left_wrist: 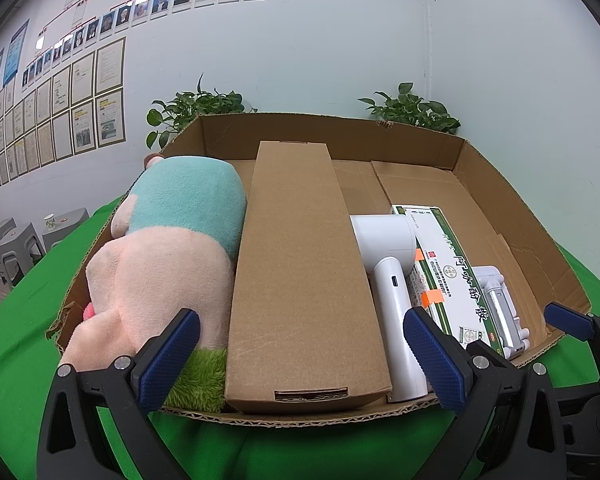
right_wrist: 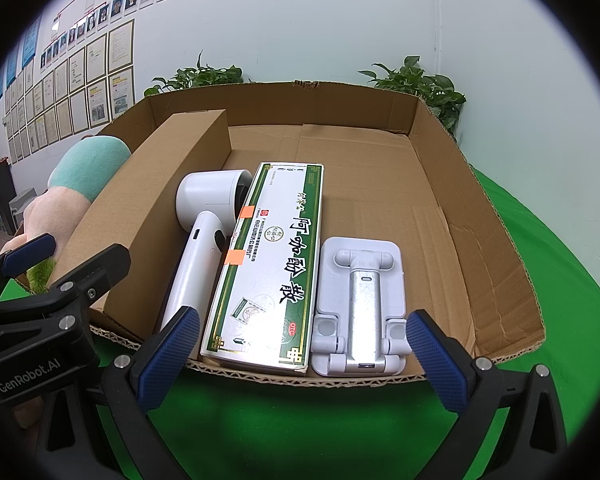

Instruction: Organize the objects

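My left tool (left_wrist: 302, 360) has a matte black plastic frame with two angled arms; each arm carries round silver screws and ends in a dark blue pad (left_wrist: 171, 356) with a fine knurled grid; my right tool (right_wrist: 304, 356) is built the same, black arms, silver screws, blue textured pads (right_wrist: 434, 356); the left tool's black body bears white "GenRobot.AI" lettering.
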Tool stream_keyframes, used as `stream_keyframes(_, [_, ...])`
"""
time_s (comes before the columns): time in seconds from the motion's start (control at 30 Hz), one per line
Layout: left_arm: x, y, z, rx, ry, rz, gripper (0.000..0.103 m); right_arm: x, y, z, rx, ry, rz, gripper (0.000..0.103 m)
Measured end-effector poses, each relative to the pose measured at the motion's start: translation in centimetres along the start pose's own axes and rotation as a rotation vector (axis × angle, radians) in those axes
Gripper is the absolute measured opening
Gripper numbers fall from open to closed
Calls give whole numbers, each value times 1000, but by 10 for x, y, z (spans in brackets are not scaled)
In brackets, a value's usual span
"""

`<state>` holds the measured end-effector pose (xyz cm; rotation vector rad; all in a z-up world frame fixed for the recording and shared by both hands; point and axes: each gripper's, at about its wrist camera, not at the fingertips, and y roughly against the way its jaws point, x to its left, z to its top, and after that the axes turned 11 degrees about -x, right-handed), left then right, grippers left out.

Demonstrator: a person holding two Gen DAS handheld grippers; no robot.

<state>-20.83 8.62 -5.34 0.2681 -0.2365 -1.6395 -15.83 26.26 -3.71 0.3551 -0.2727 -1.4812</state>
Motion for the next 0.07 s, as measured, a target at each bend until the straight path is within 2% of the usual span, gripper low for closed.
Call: stream_keyframes(0.07, [1, 1, -1, 1, -1, -2, 103, 0, 0, 0, 0, 0, 0, 102])
